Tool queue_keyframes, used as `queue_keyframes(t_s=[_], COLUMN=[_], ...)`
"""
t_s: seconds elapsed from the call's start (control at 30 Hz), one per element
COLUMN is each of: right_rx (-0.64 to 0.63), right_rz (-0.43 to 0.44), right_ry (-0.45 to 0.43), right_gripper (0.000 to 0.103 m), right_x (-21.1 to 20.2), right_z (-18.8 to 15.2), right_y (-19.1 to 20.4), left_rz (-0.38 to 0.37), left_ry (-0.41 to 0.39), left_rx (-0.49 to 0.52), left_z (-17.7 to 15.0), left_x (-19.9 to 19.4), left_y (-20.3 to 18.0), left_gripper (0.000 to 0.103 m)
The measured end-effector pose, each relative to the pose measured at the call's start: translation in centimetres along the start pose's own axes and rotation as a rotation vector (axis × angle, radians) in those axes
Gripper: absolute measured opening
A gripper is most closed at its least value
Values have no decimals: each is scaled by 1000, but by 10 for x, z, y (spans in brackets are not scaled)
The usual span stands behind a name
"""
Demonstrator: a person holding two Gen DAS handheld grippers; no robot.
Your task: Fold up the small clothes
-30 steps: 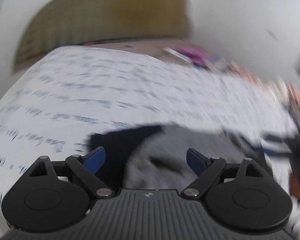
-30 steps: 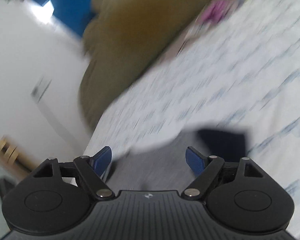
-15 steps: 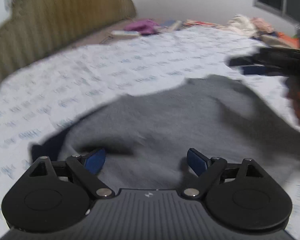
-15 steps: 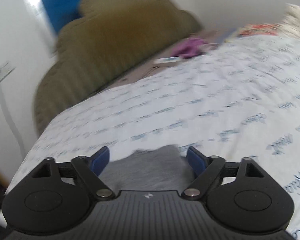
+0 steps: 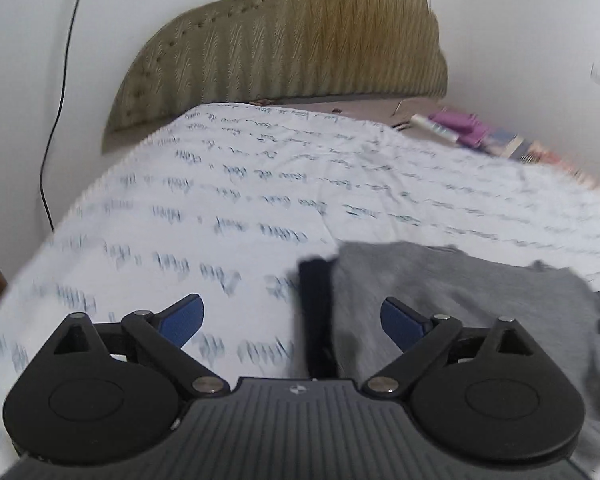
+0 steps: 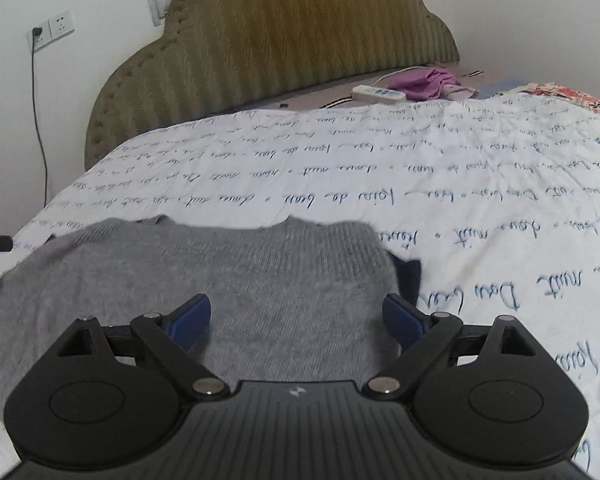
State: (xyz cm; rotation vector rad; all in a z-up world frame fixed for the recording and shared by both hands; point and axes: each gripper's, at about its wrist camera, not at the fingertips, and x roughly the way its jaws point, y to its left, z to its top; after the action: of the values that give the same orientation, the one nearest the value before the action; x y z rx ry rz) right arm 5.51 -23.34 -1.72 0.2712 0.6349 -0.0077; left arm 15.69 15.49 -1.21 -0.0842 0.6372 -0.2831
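2 garments lie stacked on the bed (image 6: 500, 184): a grey knit sweater (image 6: 228, 280) over a dark navy piece (image 6: 410, 276), whose edge peeks out on the sweater's right. Directly before the right hand-held gripper (image 6: 296, 322), the sweater's long axis runs crosswise. Nearer the sweater's left end, the left hand-held gripper (image 5: 292, 320) straddles the navy edge, though blur muddies that view. Both stand apart, having just opened, clamped on nothing.
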Motion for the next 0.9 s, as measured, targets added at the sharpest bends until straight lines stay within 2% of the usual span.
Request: queue_keyframes(t_s=[0.07,0.13,0.17,0.23,0.37,0.5,0.6,0.67,0.8,0.87,0.9], right_rx=[42,1,-41,-126,-271,-481,-436,-412,-427,-452,-455], right_rz=[50,4,-31,-94,-138,-297,-267,-271,-320,-342,-318], right_ry=[22,16,11,13,4,-14,25,27,32,-19,-49], right_gripper=[94,94,94,94,94,94,94,94,94,94,94], right_x=[4,9,12,16,9,5,10,14,4,-10,-17], right_z=[-5,-8,-8,-9,-7,-10,-13,-16,-16,-14,-13], right_y=[3,14,19,26,34,36,26,24,32,46,54], left_rz=[-74,-120,-118,-66,65,74,54,27,41,88,103], left_ry=[-12,20,33,33,-30,-26,43,89,59,16,-1], left_rx=[-26,-35,-25,10,98,139,111,142,184,221,242], left_z=[-17,-34,-40,-50,-53,-39,-40,-45,-41,-35,-31], left_x=[-4,4,8,18,25,8,12,20,10,3,0], left_y=[-6,-17,-23,-35,-43,-25,-19,-21,-20,-23,-27], left_gripper=[98,97,97,97,91,93,97,98,98,98,99])
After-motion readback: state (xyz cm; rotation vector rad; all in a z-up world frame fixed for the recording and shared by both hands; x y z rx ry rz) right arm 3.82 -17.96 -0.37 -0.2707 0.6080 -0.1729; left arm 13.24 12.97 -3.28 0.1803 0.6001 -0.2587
